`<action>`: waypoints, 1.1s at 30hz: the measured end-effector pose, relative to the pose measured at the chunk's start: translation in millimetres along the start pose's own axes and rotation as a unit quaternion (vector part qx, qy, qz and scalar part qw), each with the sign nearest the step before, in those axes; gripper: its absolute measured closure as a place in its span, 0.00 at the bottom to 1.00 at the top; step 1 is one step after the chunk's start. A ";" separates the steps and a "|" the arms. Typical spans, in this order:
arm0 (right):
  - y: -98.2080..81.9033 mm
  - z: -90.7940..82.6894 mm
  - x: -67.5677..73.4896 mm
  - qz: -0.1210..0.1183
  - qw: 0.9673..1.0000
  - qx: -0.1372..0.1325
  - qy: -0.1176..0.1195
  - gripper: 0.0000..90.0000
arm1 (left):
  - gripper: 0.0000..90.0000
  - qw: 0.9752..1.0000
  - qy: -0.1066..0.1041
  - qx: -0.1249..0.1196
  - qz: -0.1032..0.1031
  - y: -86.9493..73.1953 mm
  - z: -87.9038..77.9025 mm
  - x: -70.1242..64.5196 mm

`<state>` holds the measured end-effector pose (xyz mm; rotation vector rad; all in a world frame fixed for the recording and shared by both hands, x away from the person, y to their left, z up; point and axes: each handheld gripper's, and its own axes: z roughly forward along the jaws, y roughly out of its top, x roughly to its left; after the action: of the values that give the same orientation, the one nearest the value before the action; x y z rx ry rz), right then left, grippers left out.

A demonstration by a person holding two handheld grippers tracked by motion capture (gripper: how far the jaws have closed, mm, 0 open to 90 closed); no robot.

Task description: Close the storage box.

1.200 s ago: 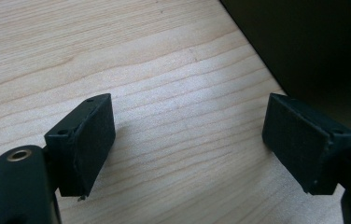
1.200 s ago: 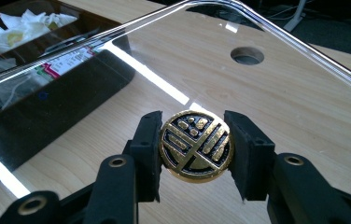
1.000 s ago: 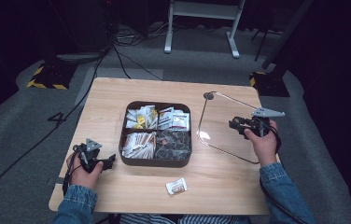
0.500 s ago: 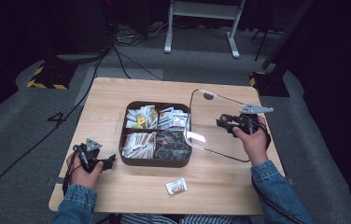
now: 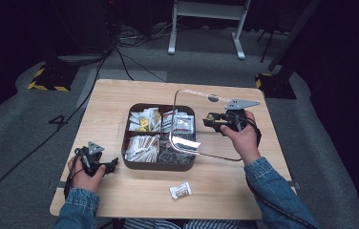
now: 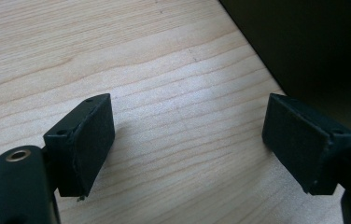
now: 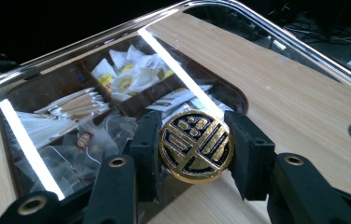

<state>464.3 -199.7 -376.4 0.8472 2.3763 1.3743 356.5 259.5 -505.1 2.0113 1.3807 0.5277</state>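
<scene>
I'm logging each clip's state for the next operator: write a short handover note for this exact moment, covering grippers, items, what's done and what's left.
Right gripper: shut on the gold knob of the clear lid, held tilted above the right side of the dark box.
Left gripper: open, holding nothing, over bare table left of the box.
Box: four compartments with sachets and packets, uncovered.
One loose packet lies on the table in front of the box.
Done: lid gripped and lifted.
Left: probably seat the lid squarely on the box; the loose packet may belong inside first.

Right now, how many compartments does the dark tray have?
4 compartments in the tray: two at the back, two nearer the person. The clear lid overlaps the right pair.
</scene>
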 end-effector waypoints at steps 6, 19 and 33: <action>9.9 9.1 6.4 -0.009 1.000 0.005 0.005 0.65 | 0.19 1.000 0.000 -0.001 -0.001 0.1 0.2 -0.2; 26.6 46.7 27.7 -0.032 0.999 0.016 0.028 0.65 | 0.19 1.000 -0.004 0.000 0.000 0.5 0.7 0.3; 36.7 97.4 50.6 -0.045 0.998 0.040 0.036 0.65 | 0.19 1.000 -0.003 0.000 0.000 0.5 0.8 0.2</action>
<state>485.5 -87.0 -392.3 0.7139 2.5049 1.3047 357.4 259.3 -505.3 2.0118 1.3762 0.5220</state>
